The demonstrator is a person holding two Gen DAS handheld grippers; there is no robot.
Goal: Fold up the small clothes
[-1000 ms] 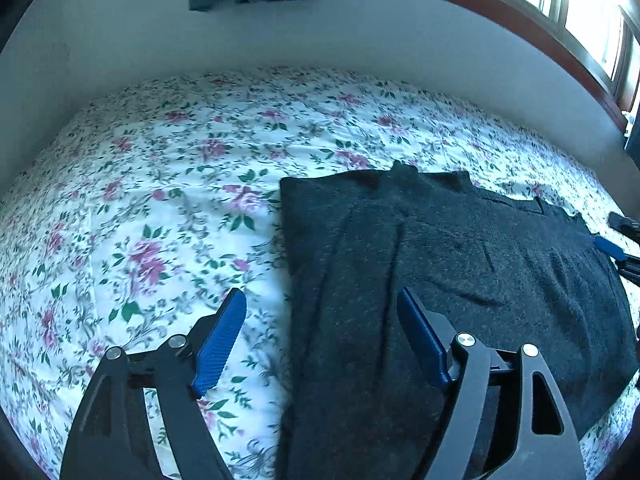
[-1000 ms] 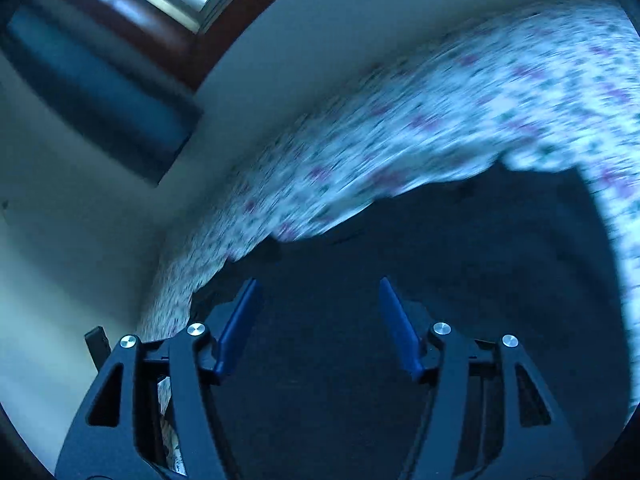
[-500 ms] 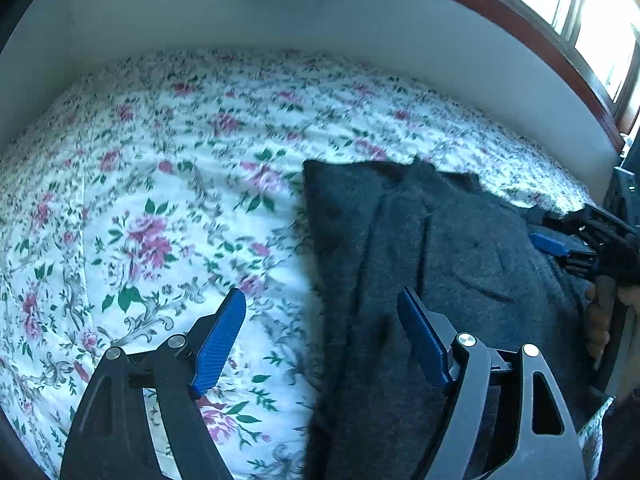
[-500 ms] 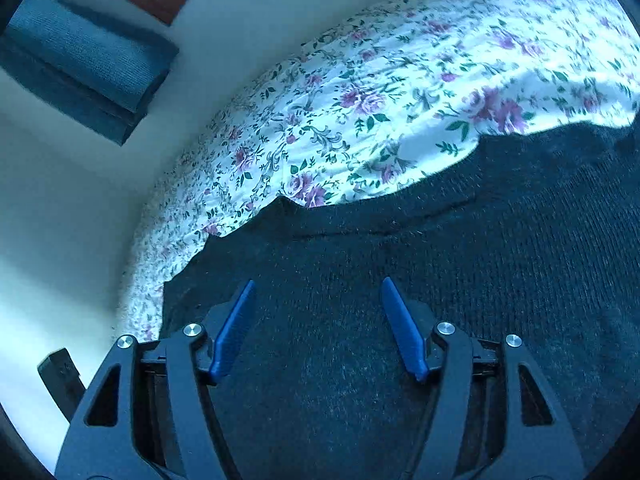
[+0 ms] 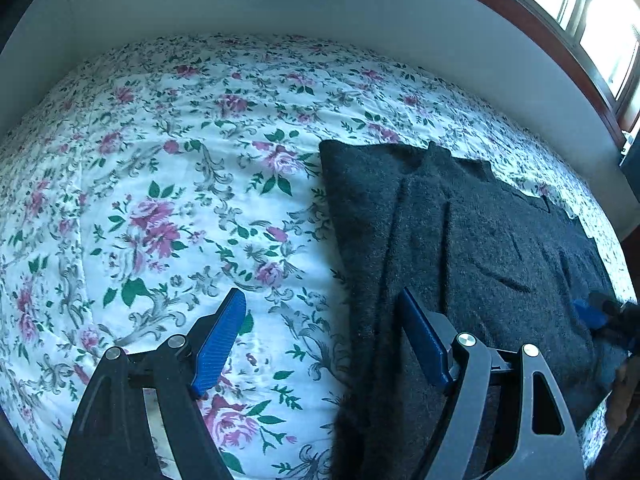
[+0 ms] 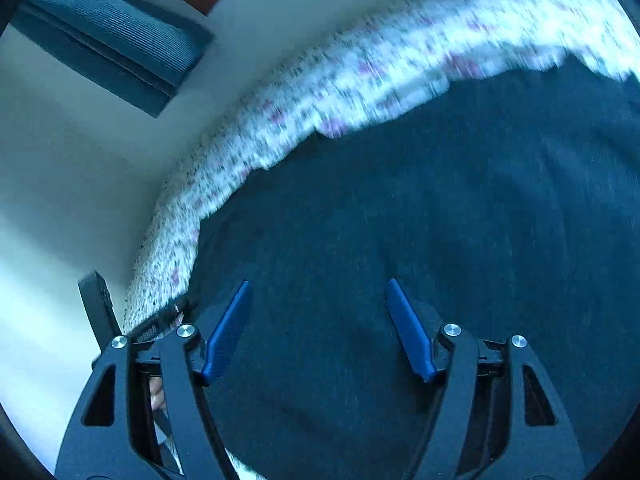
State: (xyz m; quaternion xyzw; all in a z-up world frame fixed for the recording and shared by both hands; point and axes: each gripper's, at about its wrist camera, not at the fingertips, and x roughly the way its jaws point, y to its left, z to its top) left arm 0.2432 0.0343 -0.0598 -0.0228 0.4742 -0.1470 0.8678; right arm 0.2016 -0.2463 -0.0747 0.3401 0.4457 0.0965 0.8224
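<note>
One dark garment (image 5: 472, 248) on floral bedspread (image 5: 160, 184); left gripper (image 5: 320, 336) apart, right gripper (image 6: 318, 320) opening, both empty

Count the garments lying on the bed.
1: a dark grey knit garment, folded, lies on the floral bedspread toward the window side. In the right wrist view it fills the area under the right gripper. Anything beyond the frame edges stays unseen.

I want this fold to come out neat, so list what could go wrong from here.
1. The left gripper is open and straddles the dark knit garment's left edge, so it may pinch the floral bedsheet along with it.
2. The right gripper is opening over flat knit; with no edge between its fingers, it may grab nothing.
3. Creases already run across the garment and could get folded in.
</note>
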